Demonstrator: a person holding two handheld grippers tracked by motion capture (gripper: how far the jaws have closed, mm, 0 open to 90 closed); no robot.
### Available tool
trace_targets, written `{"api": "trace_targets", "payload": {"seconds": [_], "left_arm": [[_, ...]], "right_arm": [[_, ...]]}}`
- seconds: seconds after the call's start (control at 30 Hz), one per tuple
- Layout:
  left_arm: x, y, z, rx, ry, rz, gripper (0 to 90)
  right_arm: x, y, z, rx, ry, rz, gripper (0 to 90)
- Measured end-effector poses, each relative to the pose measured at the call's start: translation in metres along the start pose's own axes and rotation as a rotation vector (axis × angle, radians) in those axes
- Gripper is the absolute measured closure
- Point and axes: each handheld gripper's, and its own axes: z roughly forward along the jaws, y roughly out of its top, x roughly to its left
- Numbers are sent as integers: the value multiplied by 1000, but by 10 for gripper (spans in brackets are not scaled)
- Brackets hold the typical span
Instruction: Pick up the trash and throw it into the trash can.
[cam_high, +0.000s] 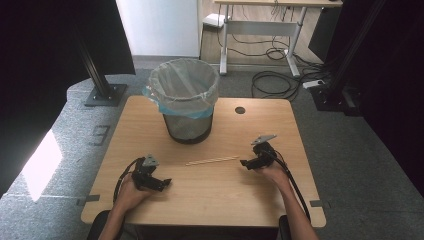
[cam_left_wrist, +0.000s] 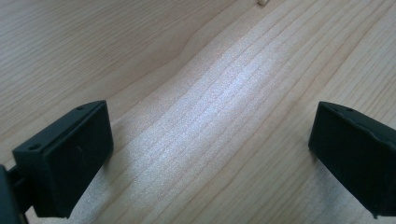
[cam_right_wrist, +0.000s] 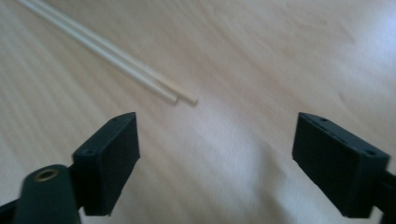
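Note:
A pair of pale wooden chopsticks (cam_high: 212, 161) lies side by side on the wooden table (cam_high: 210, 195), between my two grippers. In the right gripper view the chopsticks (cam_right_wrist: 107, 51) run from the top left and end just ahead of the jaws. My right gripper (cam_high: 243, 163) is just right of their near end, open, with bare table between its jaws (cam_right_wrist: 215, 154). My left gripper (cam_high: 167, 183) rests low on the table at the front left, open (cam_left_wrist: 210, 154), nothing between its jaws. A chopstick tip (cam_left_wrist: 264, 2) peeks in at the top edge.
A mesh waste bin (cam_high: 185, 99) with a clear liner stands at the back middle of the table. A round cable hole (cam_high: 240, 110) sits to its right. Beyond the table are a white desk (cam_high: 260, 25) and floor cables (cam_high: 272, 85).

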Motion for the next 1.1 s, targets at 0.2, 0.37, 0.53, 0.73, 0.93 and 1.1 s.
{"api": "trace_targets", "payload": {"seconds": [0.2, 0.37, 0.53, 0.73, 0.93, 1.1], "left_arm": [[0, 0, 0, 0, -2, 1, 0], [0, 0, 0, 1, -1, 2, 0], [0, 0, 0, 0, -3, 2, 0], [0, 1, 0, 1, -3, 3, 0], [0, 1, 0, 0, -3, 3, 0], [-1, 1, 1, 0, -3, 3, 0]], "right_arm": [[-4, 24, 17, -26, 21, -20, 325], [-3, 32, 31, -4, 22, -72, 398], [1, 30, 37, 16, 51, -103, 412], [3, 29, 42, 35, 52, -123, 422], [2, 27, 45, -6, 109, -120, 599], [8, 28, 46, -6, 138, -153, 767]]}}
